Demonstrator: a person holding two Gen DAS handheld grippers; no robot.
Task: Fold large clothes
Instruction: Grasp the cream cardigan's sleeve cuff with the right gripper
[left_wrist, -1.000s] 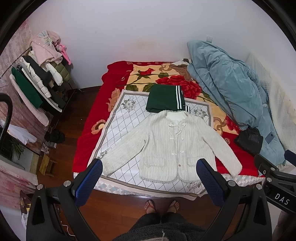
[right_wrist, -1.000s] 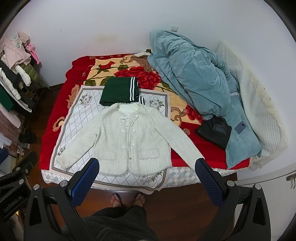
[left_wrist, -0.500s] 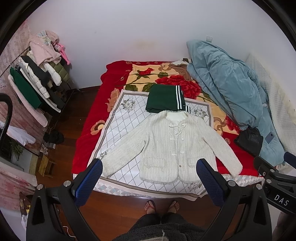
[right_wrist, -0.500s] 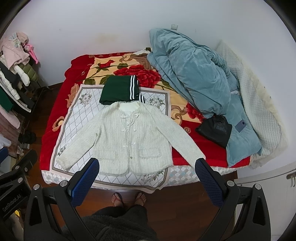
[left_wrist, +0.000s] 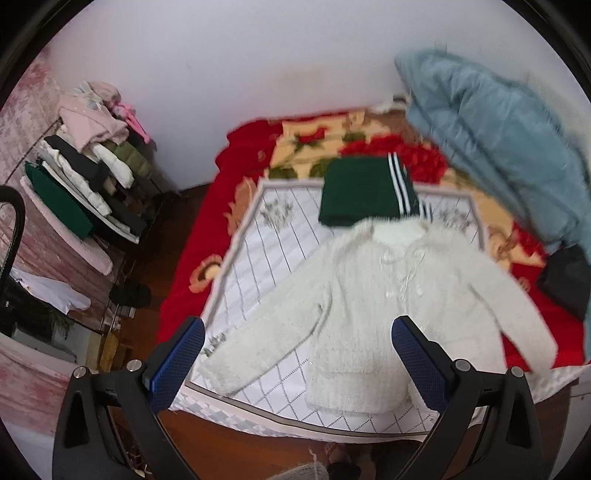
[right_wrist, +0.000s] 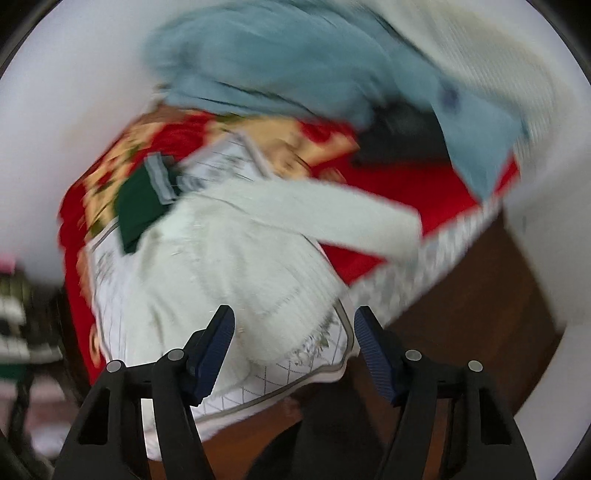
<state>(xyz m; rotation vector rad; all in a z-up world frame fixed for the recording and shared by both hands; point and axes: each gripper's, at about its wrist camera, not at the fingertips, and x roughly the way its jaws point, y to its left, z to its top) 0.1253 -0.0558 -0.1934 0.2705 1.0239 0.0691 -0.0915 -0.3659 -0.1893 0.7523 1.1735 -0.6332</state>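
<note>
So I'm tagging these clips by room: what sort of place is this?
Most likely a home bedroom: a bed with a red floral blanket, a bunched blue quilt, and a clothes rack piled with garments by the wall.

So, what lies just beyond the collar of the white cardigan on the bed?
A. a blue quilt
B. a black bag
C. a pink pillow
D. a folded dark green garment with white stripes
D: the folded green garment with white stripes sits right at the collar of the white cardigan, on the bed.
</note>
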